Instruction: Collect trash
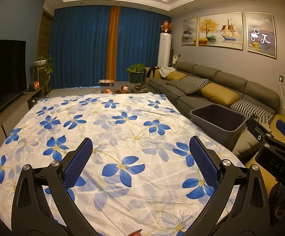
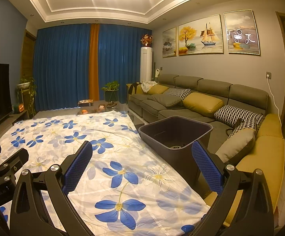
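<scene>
Both hand-held grippers, left [image 1: 140, 161] and right [image 2: 142, 163], agape over floral cloth [image 1: 111, 129]; bin [image 2: 174, 132] at cloth's right edge, perhaps holding scrap.

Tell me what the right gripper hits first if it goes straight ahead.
Likely the flowered cloth: the open right gripper aims along it, with the bin just right of its line. Depth is unclear.

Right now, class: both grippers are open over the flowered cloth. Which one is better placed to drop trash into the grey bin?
Right, probably. The right gripper is open with the grey bin directly at its right finger. The left gripper sits farther across the flowered cloth.
</scene>
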`<state>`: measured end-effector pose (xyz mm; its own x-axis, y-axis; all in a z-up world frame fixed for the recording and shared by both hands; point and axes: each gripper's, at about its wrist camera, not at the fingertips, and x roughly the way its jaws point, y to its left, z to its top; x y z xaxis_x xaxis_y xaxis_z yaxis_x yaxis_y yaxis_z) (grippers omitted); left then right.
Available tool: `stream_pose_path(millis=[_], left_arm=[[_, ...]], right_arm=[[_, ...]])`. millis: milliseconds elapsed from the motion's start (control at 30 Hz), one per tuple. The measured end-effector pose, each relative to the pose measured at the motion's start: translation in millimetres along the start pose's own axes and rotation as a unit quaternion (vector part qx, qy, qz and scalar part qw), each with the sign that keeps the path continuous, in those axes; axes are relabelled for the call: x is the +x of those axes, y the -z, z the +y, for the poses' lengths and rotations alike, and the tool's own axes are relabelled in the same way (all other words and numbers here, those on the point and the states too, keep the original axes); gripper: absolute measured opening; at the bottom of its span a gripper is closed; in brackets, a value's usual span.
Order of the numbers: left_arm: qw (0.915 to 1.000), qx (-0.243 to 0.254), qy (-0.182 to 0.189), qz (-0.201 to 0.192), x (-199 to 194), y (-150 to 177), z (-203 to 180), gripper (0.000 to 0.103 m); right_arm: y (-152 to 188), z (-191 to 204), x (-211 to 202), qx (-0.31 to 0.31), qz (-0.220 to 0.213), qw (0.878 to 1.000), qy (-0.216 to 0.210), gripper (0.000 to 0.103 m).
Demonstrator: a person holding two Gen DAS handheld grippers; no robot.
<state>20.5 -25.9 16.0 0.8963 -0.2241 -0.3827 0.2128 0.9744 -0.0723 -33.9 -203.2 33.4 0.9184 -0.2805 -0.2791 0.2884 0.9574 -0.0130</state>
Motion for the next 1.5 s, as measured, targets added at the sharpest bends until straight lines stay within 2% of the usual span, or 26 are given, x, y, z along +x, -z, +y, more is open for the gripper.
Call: stream_pose_path(millis=[1500], left_arm=[[1.0000,-0.003,0.005,-0.001,-0.9,3.4,-1.4,0.097]], right_arm=[[3.0,-1.5,-3.1,0.005,0.001,1.000,0.001,0.097]])
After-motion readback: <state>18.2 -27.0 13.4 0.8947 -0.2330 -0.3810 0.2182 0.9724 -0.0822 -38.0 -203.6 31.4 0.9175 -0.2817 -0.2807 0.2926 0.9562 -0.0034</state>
